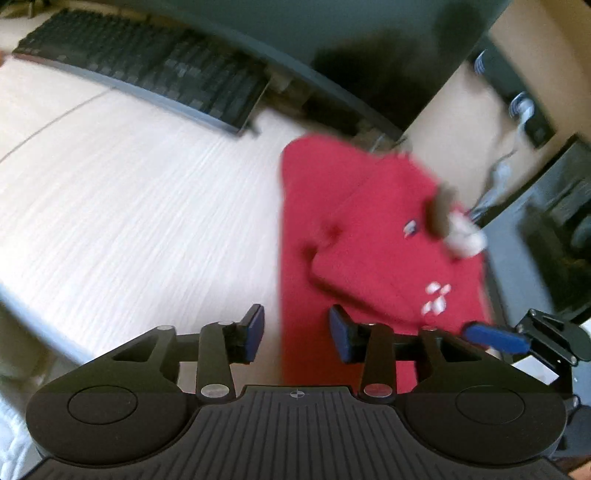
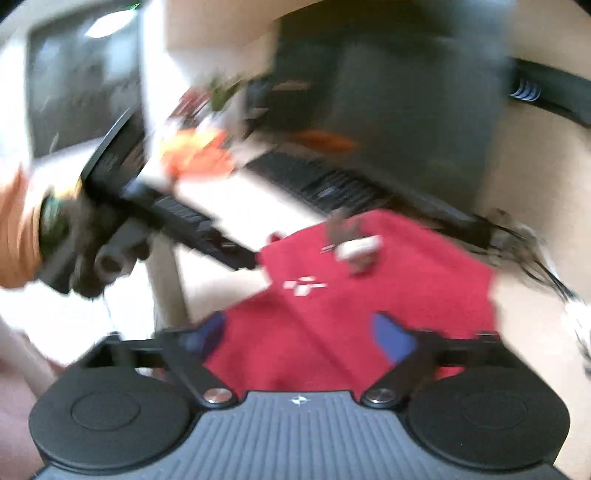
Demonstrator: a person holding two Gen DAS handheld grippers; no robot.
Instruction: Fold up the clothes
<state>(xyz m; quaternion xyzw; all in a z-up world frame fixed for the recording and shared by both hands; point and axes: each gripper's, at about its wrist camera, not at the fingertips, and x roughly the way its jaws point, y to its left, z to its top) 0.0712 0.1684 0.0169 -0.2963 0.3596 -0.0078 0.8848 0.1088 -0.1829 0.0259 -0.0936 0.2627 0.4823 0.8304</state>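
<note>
A red garment [image 1: 369, 236] with a small white print lies folded on the pale wooden desk [image 1: 147, 206]; it also shows in the right wrist view [image 2: 351, 306]. A brown and white tag [image 1: 454, 225] sits on it. My left gripper [image 1: 297, 334] is open and empty, just above the garment's near left edge. My right gripper [image 2: 303, 338] is open and empty above the garment's near side. Its blue fingertip [image 1: 495, 338] shows at the garment's right edge in the left wrist view. Both views are motion-blurred.
A black keyboard [image 1: 147, 70] lies at the back of the desk, below a dark monitor [image 1: 332, 33]. Cables [image 1: 498, 177] hang at the right. The left gripper's body and the hand holding it [image 2: 110, 229] show at the left of the right wrist view.
</note>
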